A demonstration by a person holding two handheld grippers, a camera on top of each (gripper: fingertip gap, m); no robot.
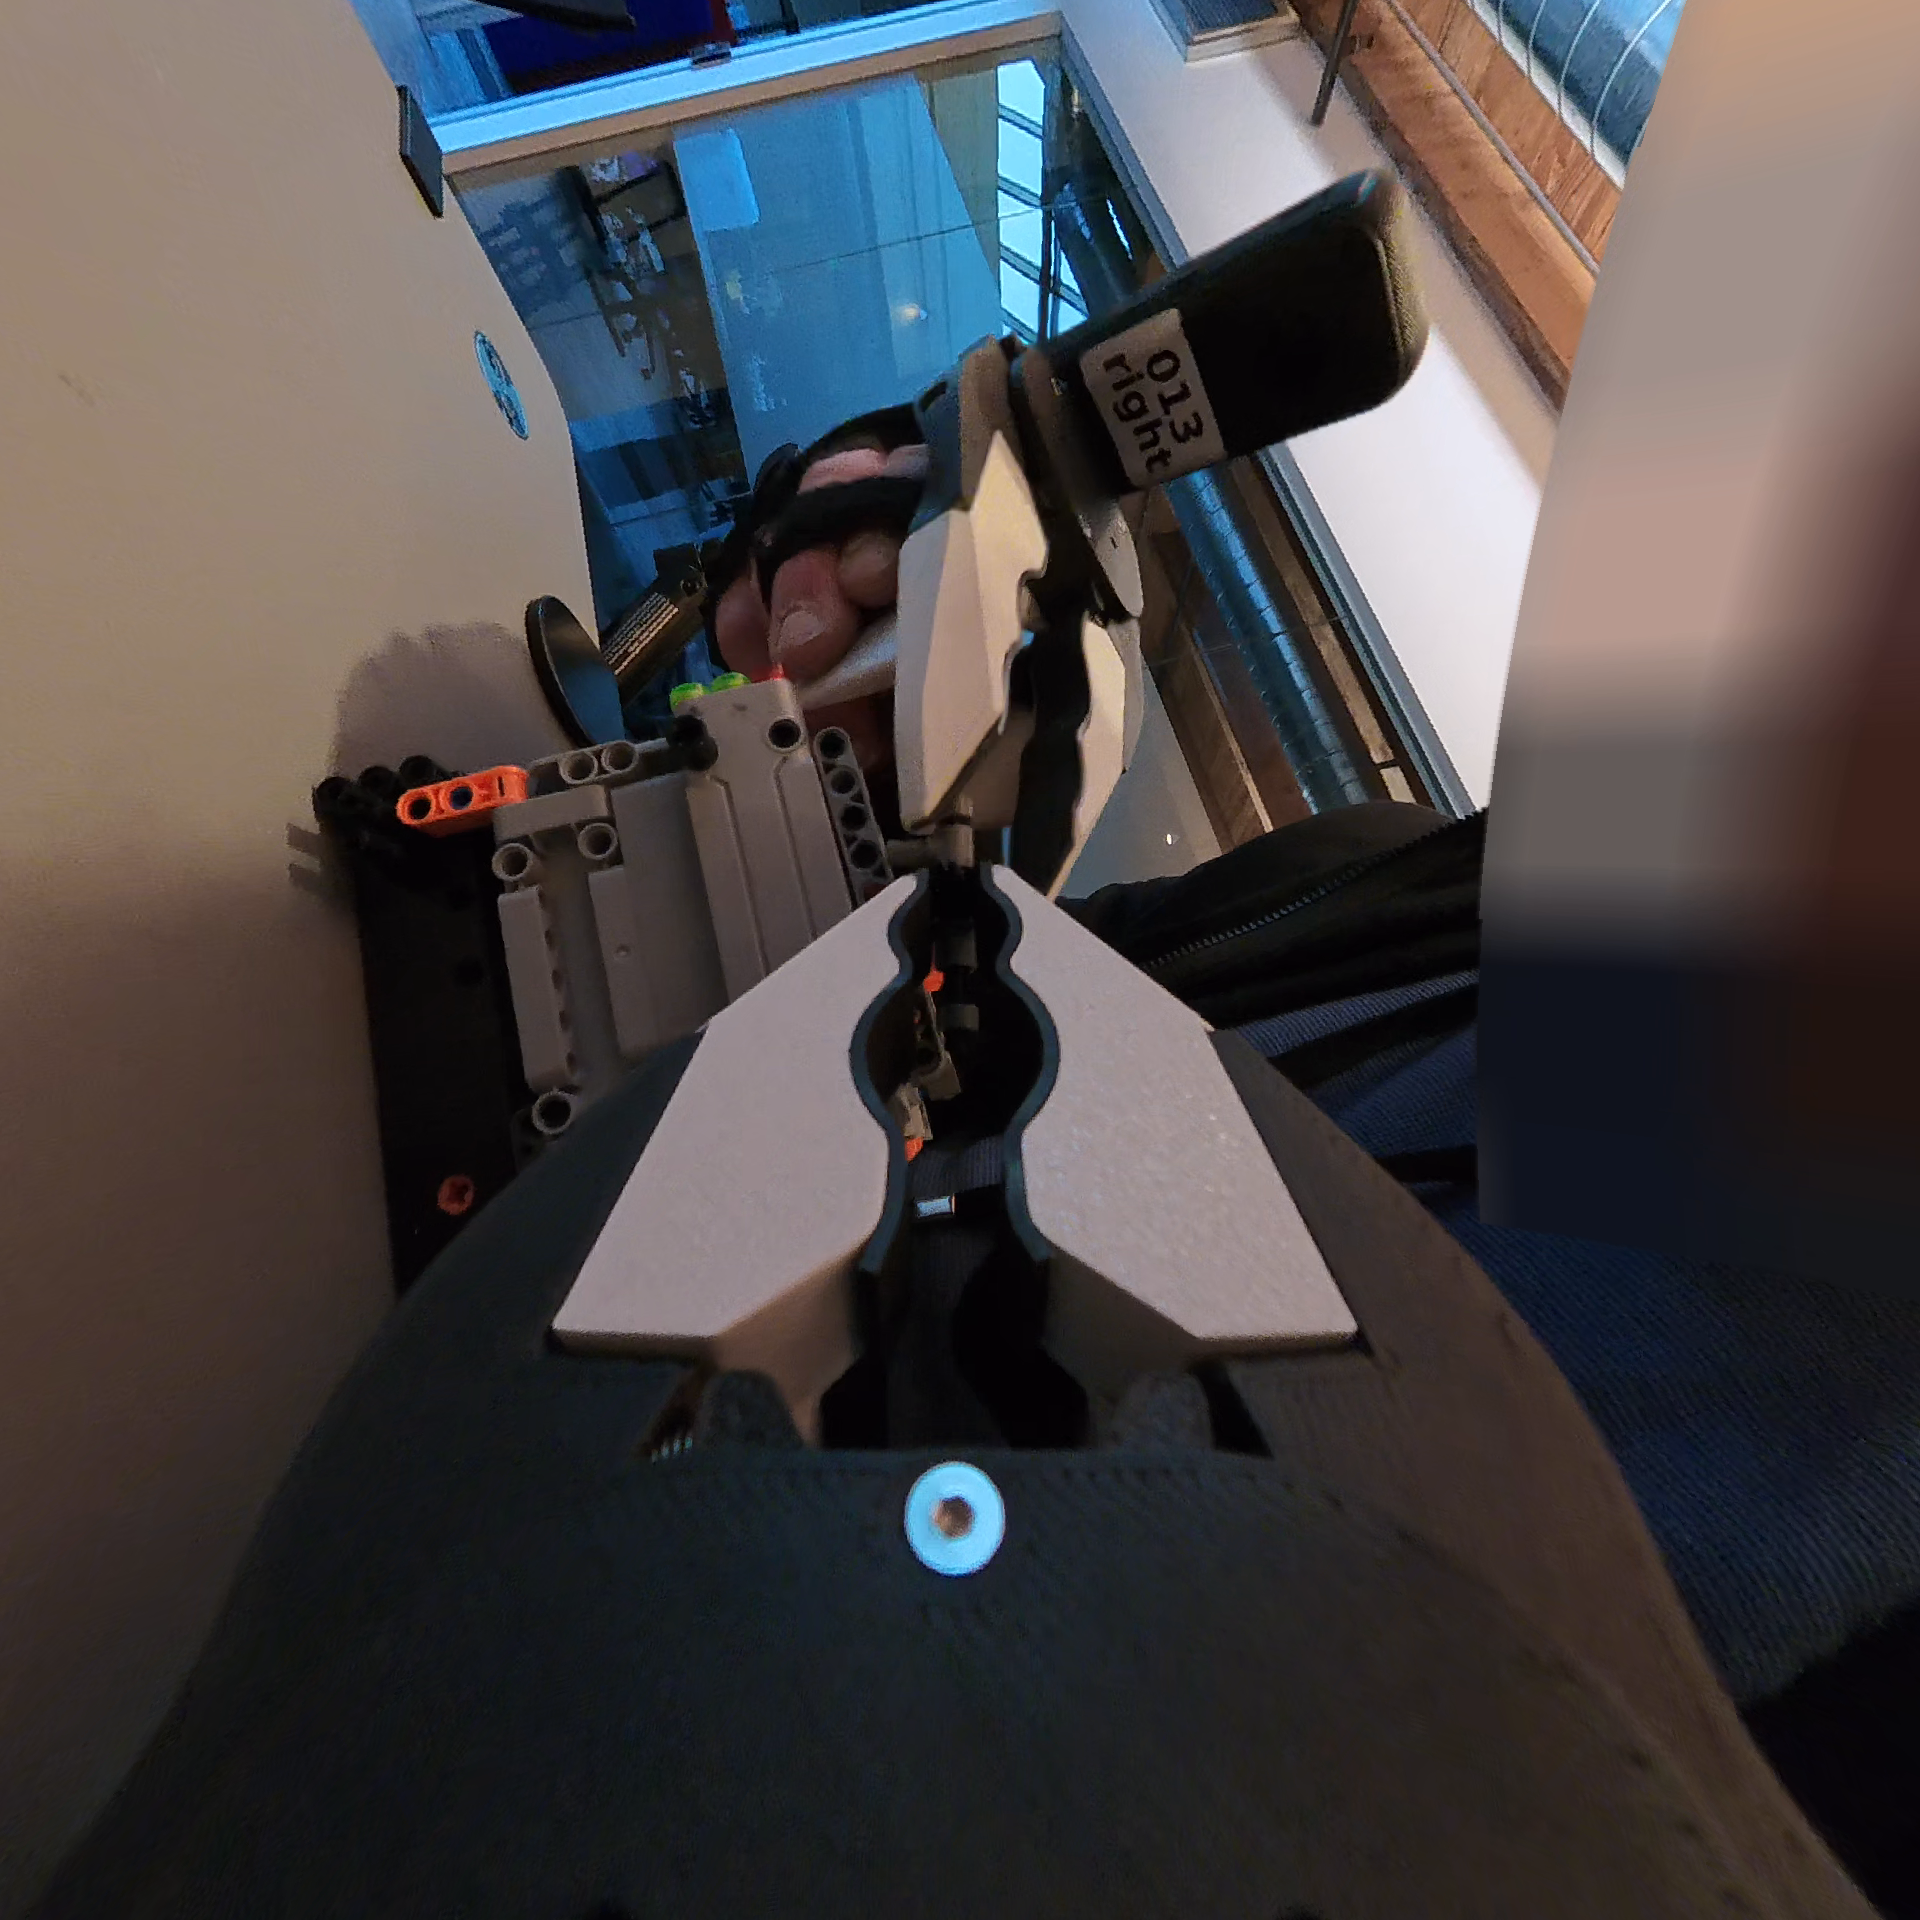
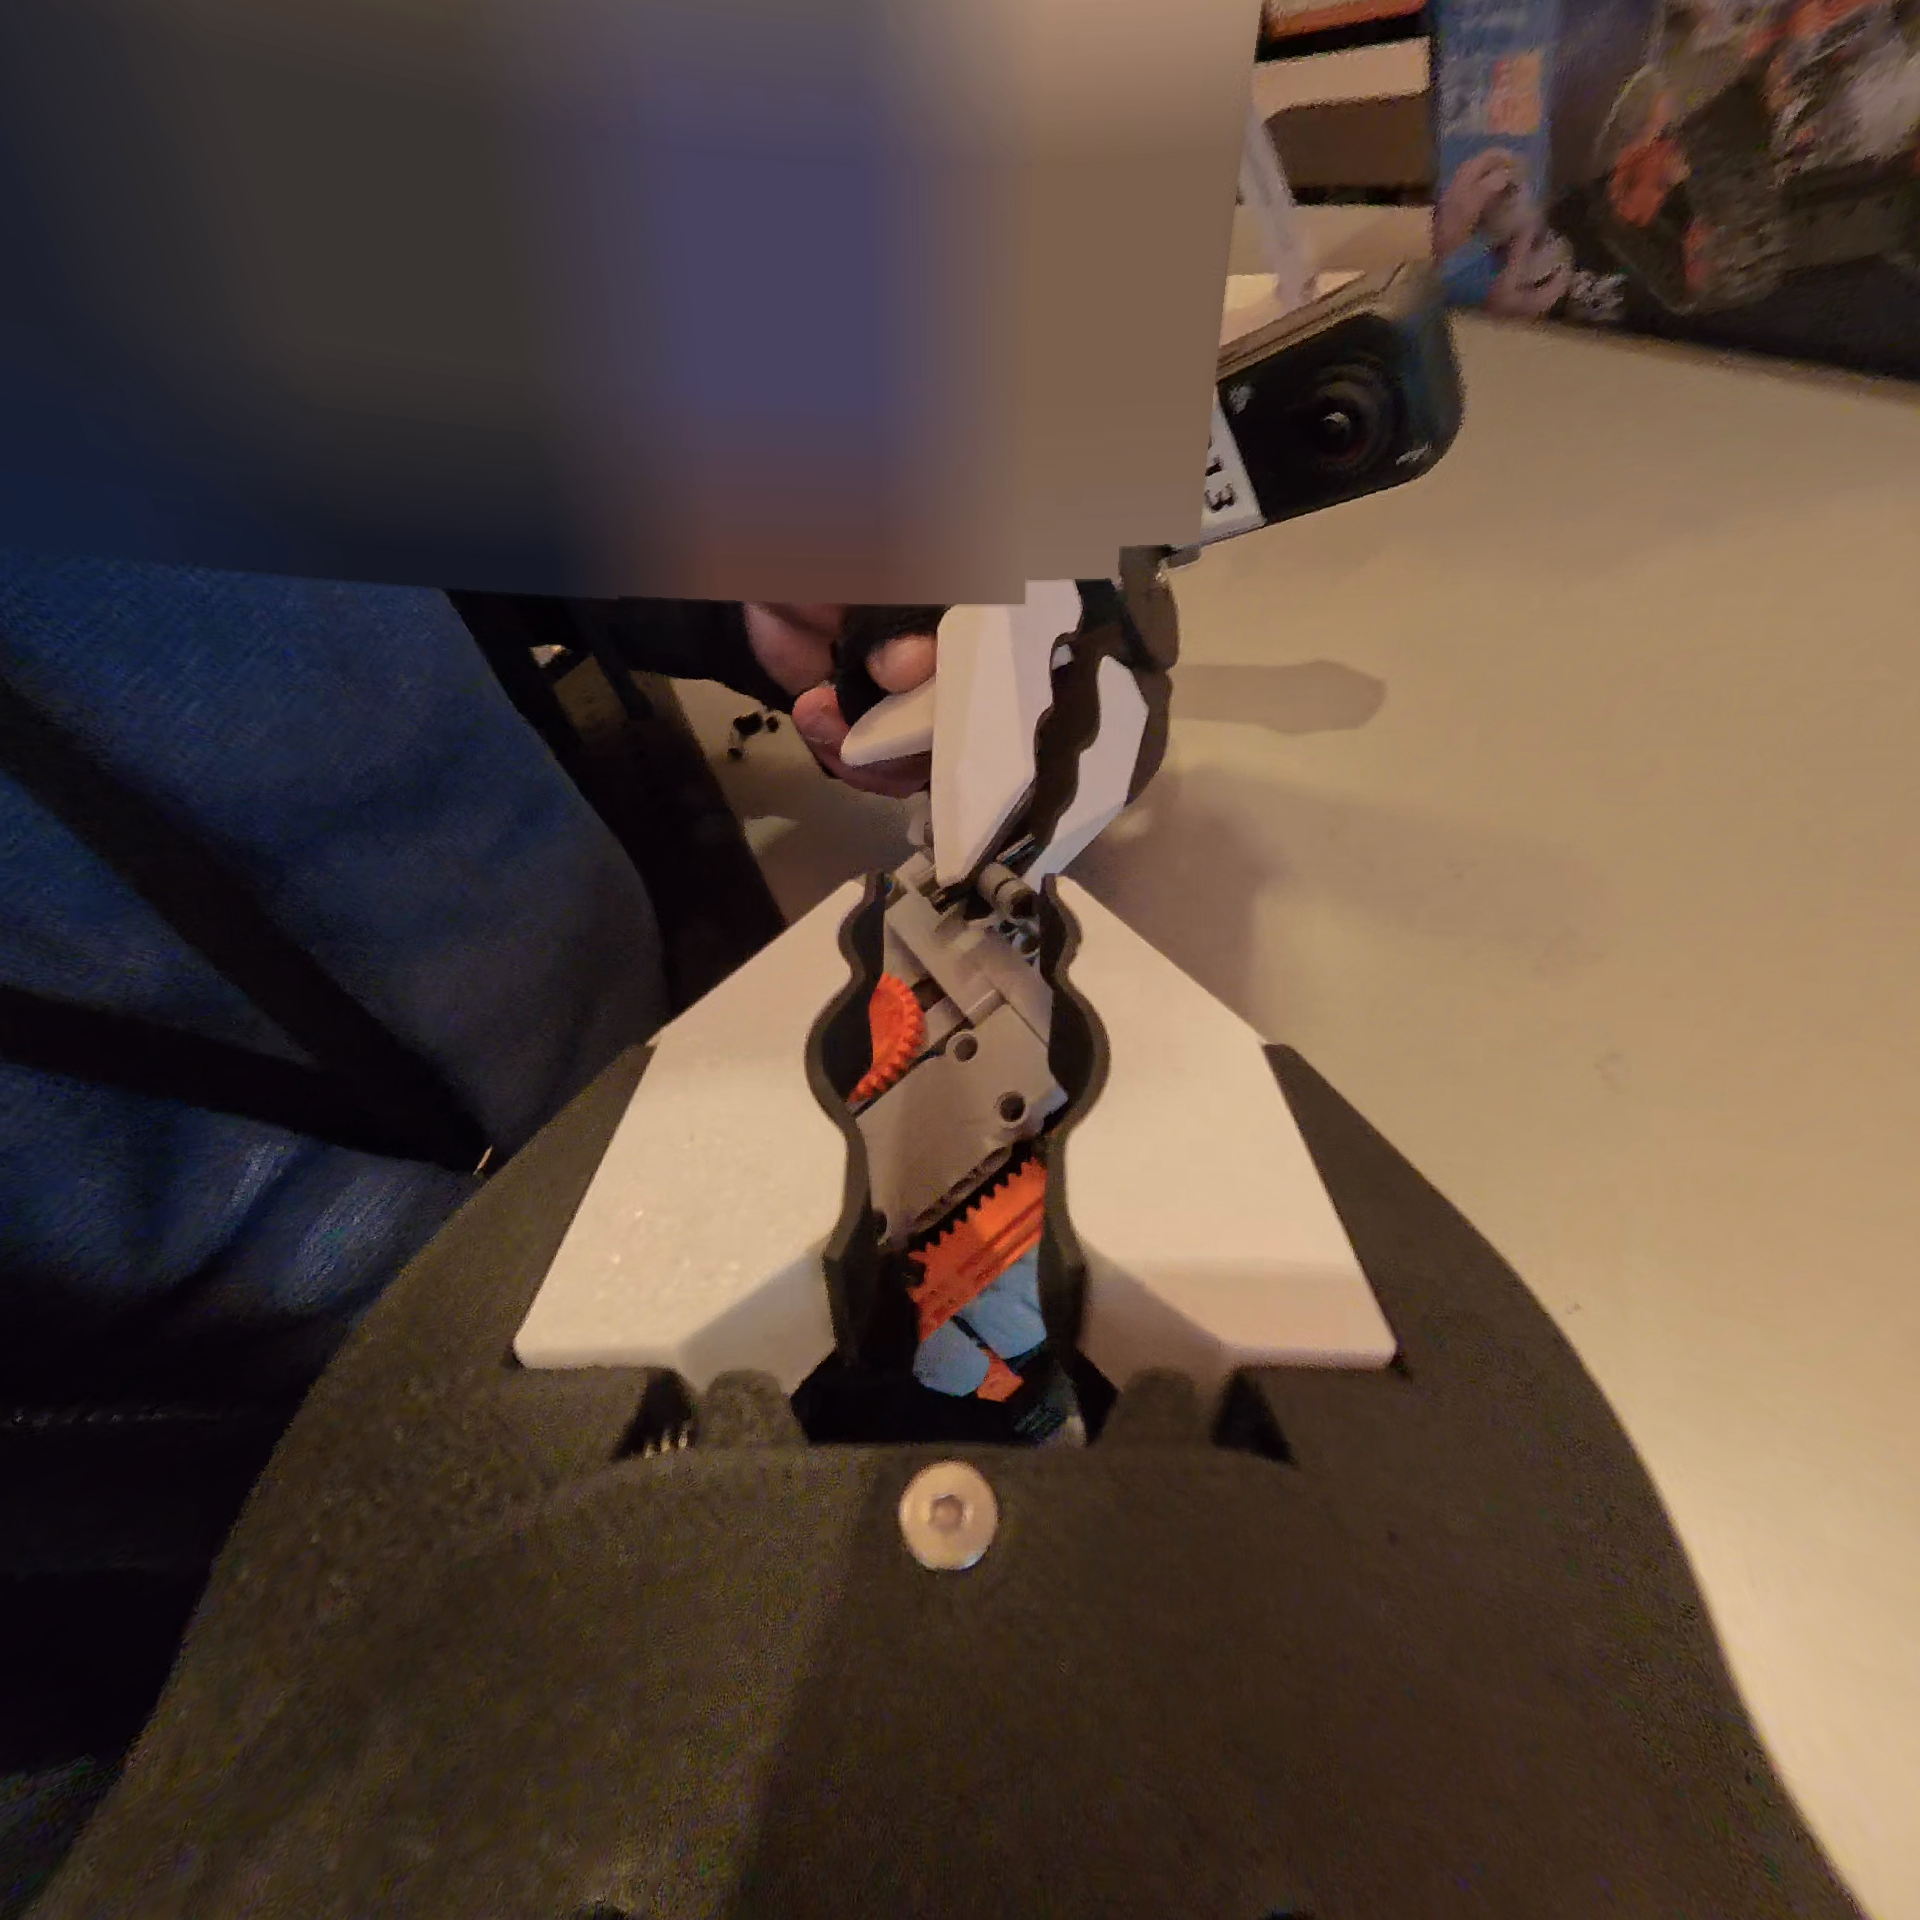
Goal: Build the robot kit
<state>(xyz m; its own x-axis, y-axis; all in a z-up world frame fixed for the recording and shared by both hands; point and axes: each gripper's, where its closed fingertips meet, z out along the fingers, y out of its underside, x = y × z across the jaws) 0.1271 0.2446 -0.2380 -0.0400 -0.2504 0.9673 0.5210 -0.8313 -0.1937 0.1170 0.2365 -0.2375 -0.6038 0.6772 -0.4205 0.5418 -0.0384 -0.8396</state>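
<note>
In the right wrist view my right gripper (image 2: 964,891) is shut on a small grey brick-built assembly (image 2: 966,1081) with an orange gear (image 2: 883,1039), an orange toothed rack (image 2: 982,1242) and a blue part. My left gripper (image 2: 982,876) comes down from above and pinches the assembly's far end. In the left wrist view my left gripper (image 1: 951,896) is shut on thin grey and black parts (image 1: 940,1029) of it. The right gripper (image 1: 954,823) meets it tip to tip there, held by a hand (image 1: 821,613). Both are held above the table.
A larger grey brick-built model (image 1: 644,883) with black parts and an orange connector (image 1: 462,798) lies on the beige table (image 1: 156,727) to the left. A printed toy box (image 2: 1662,156) stands at the table's far right. Small black pieces (image 2: 753,727) lie near the person's blue clothing (image 2: 208,935). The grippers are tip to tip, or close to it.
</note>
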